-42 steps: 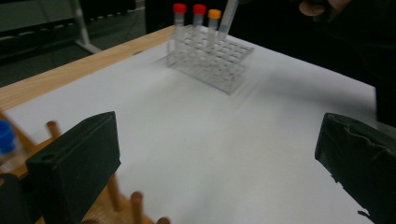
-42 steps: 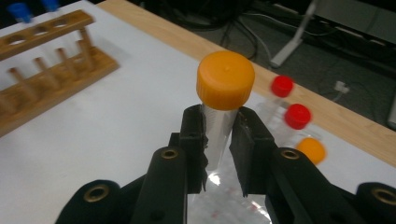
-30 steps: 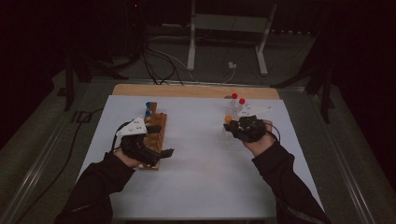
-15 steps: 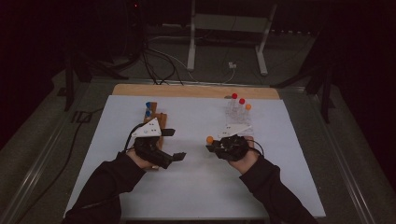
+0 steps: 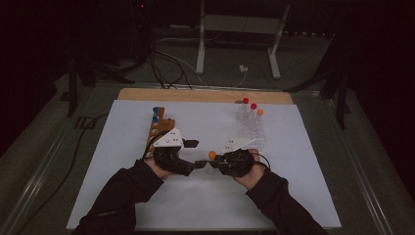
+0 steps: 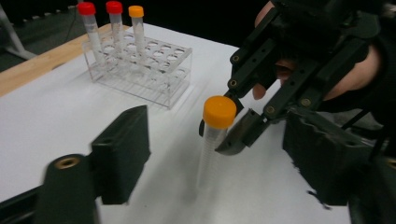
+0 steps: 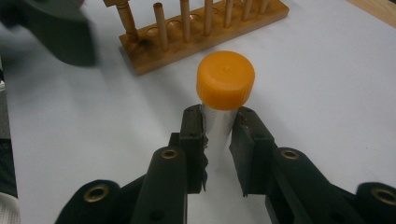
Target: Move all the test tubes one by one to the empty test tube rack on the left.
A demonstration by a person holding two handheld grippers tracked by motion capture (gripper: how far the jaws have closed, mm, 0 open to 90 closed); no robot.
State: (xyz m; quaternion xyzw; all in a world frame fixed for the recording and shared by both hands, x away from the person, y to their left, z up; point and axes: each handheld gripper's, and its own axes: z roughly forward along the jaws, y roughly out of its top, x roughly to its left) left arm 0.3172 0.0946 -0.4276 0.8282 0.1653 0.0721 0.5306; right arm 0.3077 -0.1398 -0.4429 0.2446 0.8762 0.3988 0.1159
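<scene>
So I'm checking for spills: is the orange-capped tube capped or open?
Capped: the orange-capped tube wears its orange screw cap, held upright in the right gripper.

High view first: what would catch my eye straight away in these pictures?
The orange-capped tube, clamped upright in the right hand-held gripper at mid-table. The left hand-held gripper faces it, its jaws just closing, the tube between them and untouched. Behind stand a clear rack with red- and orange-capped tubes and a wooden rack.

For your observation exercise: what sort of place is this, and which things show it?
Probably a lab bench set up for practice: a clear tube rack with capped tubes, a wooden peg rack, and an orange-capped tube on a white-covered table.
</scene>
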